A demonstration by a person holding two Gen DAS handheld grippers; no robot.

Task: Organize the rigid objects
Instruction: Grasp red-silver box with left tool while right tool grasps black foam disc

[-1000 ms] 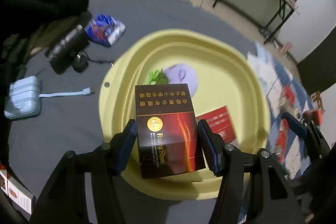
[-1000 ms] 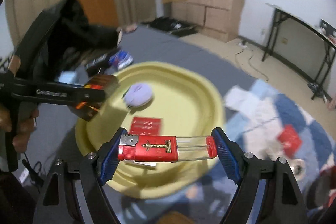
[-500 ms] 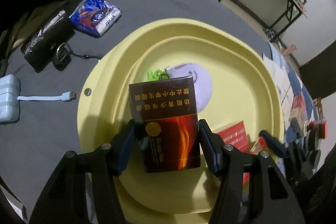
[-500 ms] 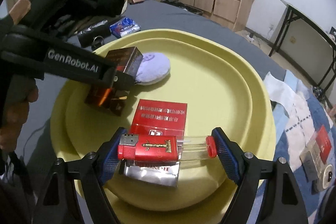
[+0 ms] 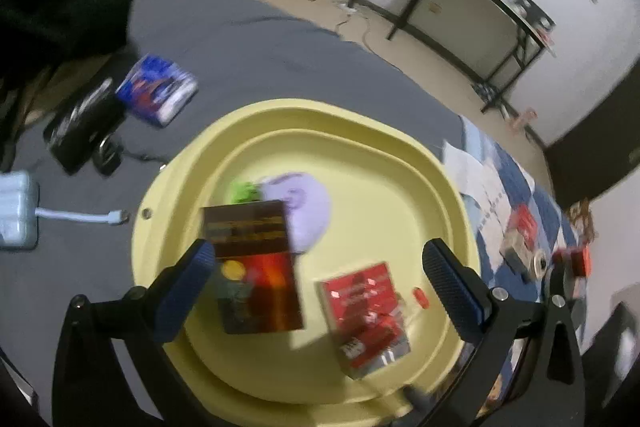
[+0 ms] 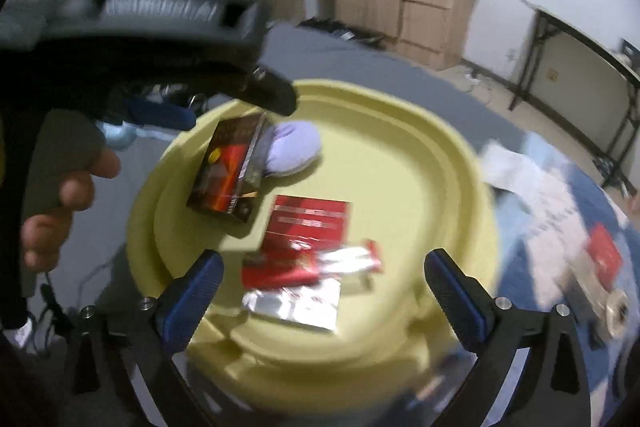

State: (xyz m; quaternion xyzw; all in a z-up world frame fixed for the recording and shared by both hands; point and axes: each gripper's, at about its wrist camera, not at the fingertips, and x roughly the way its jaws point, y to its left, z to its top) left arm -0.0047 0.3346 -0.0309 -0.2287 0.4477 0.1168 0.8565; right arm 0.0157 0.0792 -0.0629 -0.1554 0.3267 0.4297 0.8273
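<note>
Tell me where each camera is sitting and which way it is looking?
Left wrist view: sits on the left gripper, looking down at the yellow basin on the grey bed; its two blue-padded fingers show, jaws opening, the dark brown box loose between them.
Right wrist view: sits on the right gripper, looking down into the basin from beside; its own fingers show, jaws opening over the red lighter, plus the person's hand on the other gripper.
Both share: basin, brown box, red pack, purple pouch.

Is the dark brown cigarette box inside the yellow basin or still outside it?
Inside. The dark brown cigarette box sits within the yellow basin, beside the lilac puff; the left gripper fingers are opening, clear of it.
</note>
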